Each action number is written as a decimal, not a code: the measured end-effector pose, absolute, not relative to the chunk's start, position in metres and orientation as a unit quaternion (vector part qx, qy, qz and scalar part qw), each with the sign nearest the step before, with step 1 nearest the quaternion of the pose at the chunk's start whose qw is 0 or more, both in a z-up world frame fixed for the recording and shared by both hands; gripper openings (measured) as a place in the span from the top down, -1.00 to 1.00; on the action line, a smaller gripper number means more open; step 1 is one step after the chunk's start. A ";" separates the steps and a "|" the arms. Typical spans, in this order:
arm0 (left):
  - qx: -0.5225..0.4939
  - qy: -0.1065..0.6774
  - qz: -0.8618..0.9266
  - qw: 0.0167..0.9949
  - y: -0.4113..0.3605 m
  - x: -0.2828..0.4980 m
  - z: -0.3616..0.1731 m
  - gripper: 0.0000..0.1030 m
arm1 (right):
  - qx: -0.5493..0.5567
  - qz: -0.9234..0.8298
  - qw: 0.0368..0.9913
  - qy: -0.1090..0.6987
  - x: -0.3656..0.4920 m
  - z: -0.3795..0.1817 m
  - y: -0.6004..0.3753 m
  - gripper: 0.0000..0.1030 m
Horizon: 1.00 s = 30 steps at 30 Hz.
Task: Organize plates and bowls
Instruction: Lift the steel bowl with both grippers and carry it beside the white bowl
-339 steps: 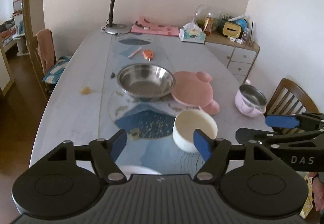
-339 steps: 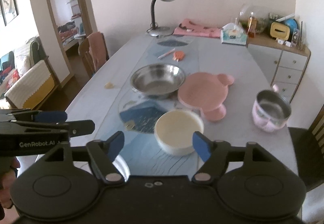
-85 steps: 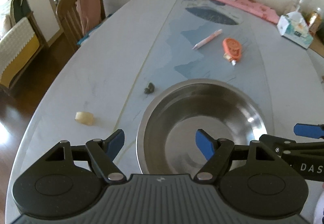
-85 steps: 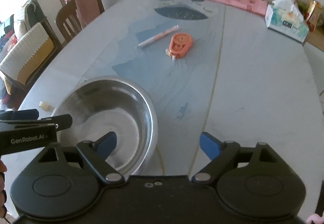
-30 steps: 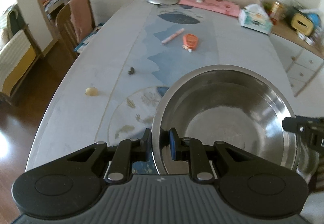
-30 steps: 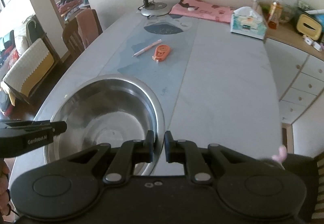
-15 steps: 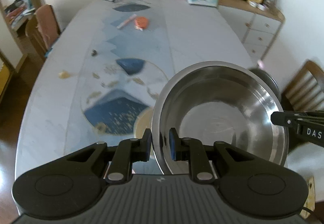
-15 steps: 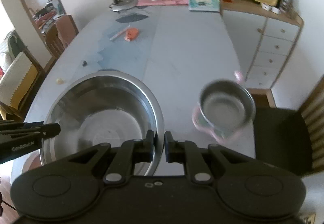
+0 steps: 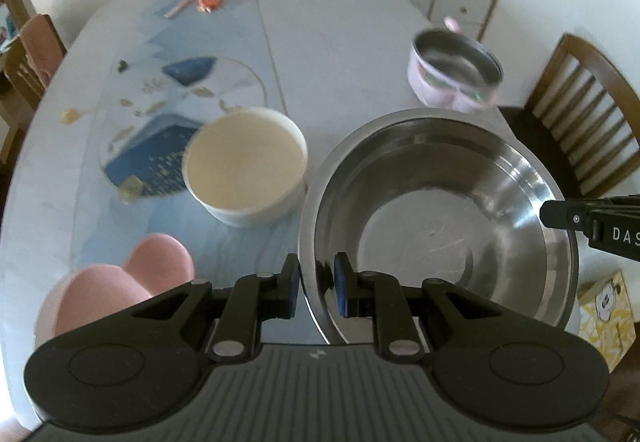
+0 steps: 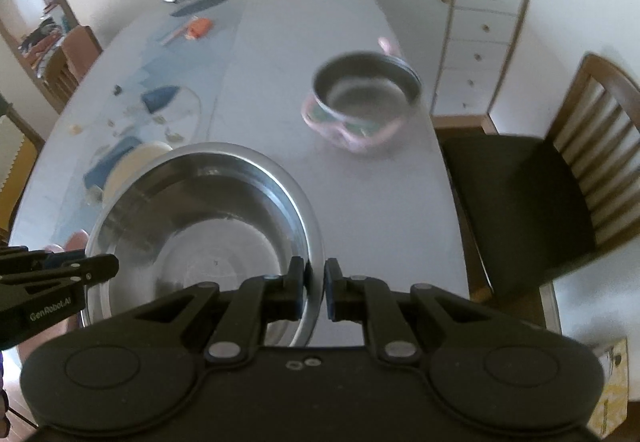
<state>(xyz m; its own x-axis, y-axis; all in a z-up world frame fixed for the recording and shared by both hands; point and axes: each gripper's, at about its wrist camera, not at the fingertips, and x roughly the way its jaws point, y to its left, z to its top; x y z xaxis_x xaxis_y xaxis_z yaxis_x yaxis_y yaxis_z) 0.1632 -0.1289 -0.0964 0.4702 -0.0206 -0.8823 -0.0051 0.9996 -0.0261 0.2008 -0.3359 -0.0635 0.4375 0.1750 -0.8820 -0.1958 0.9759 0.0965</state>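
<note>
**Steel bowl held by both grippers above the near right part of the surface**

The large steel bowl [image 9: 440, 226] hangs between two grips on opposite sides of its rim. The left gripper [image 9: 316, 292] has its fingers clenched on the rim's near left edge, one pad outside the wall and one inside. The right gripper [image 10: 315, 292] pinches the opposite edge the same way, its fingers nearly together on the thin metal. The bowl's mouth faces up and its inside is empty.

Just left of it, on the surface [image 9: 340, 42], stands a cream bowl [image 9: 245, 172], close to the steel rim. A pink plate [image 9: 116, 282] with rounded ears lies at the near left edge. Farther off, near the right edge, sits a small pink-sided steel bowl [image 9: 456, 72]. A wooden chair [image 10: 568, 170] stands beside the surface on the right.
</note>
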 end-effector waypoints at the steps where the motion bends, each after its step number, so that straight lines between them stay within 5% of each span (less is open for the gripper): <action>1: -0.010 0.518 -0.006 0.855 -0.131 0.162 -0.102 0.67 | -0.009 0.106 0.846 0.522 0.197 -0.068 -0.339 0.78; 30: 0.038 0.538 -0.042 0.841 -0.170 0.152 -0.152 0.67 | 0.006 0.072 0.827 0.557 0.180 -0.123 -0.373 0.75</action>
